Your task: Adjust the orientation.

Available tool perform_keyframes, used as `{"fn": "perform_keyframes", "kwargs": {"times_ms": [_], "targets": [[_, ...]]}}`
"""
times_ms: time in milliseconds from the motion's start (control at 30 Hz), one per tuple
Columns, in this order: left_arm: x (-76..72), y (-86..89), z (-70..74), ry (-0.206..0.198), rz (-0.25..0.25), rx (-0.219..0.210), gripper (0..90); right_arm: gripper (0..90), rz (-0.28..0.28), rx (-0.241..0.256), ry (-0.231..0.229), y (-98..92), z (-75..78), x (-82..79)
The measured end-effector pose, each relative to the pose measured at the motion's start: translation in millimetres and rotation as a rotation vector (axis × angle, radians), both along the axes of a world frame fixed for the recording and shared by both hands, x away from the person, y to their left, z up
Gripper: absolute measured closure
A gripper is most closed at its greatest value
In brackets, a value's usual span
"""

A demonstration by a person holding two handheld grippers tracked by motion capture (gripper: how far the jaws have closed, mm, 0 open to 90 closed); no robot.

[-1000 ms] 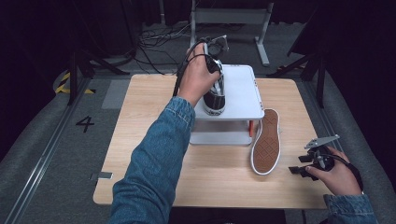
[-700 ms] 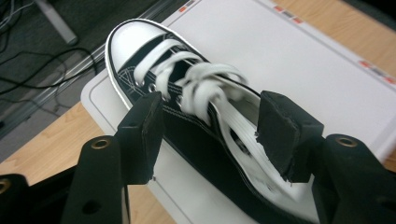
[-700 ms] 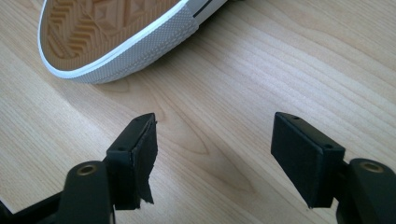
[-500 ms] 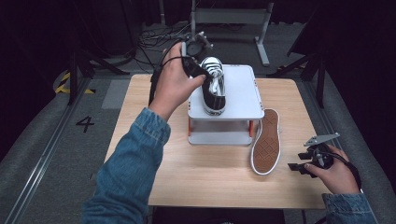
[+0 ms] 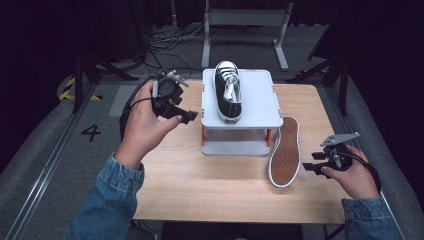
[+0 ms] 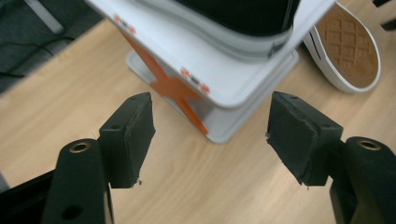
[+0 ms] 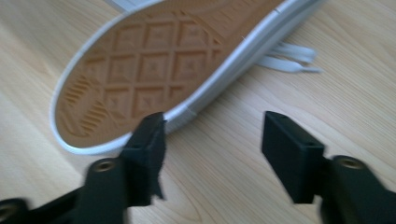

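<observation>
A black sneaker with white laces stands upright on a white two-tier stand, toe pointing away. Its mate lies on its side on the wooden table, brown sole up, leaning by the stand's right side. My left gripper hovers open to the left of the stand, holding nothing; in the left gripper view the stand and the lying shoe show beyond the jaws. My right gripper is open just right of the lying shoe's heel; the right gripper view has the sole close ahead.
The wooden table has bare room in front of and left of the stand. Its edges drop to grey floor; dark stands and cables crowd the back. White laces trail from the lying shoe.
My left gripper has let go of the black sneaker on the stand and pulled back to the left, now open. The right gripper has barely moved.
</observation>
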State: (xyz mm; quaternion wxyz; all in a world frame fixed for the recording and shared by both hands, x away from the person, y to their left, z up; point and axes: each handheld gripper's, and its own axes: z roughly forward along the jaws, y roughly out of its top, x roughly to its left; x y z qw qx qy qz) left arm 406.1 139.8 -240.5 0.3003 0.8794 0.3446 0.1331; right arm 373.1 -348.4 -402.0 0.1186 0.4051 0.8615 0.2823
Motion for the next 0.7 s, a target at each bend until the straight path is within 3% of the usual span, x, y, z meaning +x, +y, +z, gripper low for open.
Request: {"fn": "perform_keyframes", "kwargs": {"times_ms": [33, 133, 233, 333, 500, 533, 567, 700], "targets": [[-2.9, 5.2, -13.3, 0.012, 0.006, 0.026, 31.6, 50.8, 0.011, 0.017, 0.001, 4.5, 2.5, 5.9], [-6.0, 12.3, -29.2, 0.03, -0.01, 0.031, 30.7, 51.1, 0.036, 0.021, -0.004, 11.5, 4.5, 13.1], [-8.8, 19.6, -45.0, 0.042, -0.001, 0.02, 30.7, 57.6, 0.028, 0.034, 0.003, 19.7, 8.7, 18.3], [-11.6, 26.9, -66.1, 0.034, 0.008, 0.052, 34.5, 65.1, 0.043, 0.037, -0.021, 29.3, 14.3, 22.3], [-13.6, 39.8, -114.1, 0.126, 0.059, 0.083, 33.0, 79.0, 0.028, -0.01, -0.025, 39.3, 14.3, 26.5], [-13.6, 39.8, -114.1, 0.126, 0.059, 0.083, 32.7, 80.9, 0.017, -0.019, -0.025, 39.5, 12.0, 27.3], [-11.4, 41.1, -124.8, 0.159, 0.072, 0.099, 32.3, 82.3, 0.014, -0.026, -0.021, 39.4, 10.9, 27.7], [-9.7, 43.6, -134.1, 0.178, 0.107, 0.108, 29.4, 87.8, 0.011, -0.031, -0.012, 41.3, 6.5, 28.1]]}}
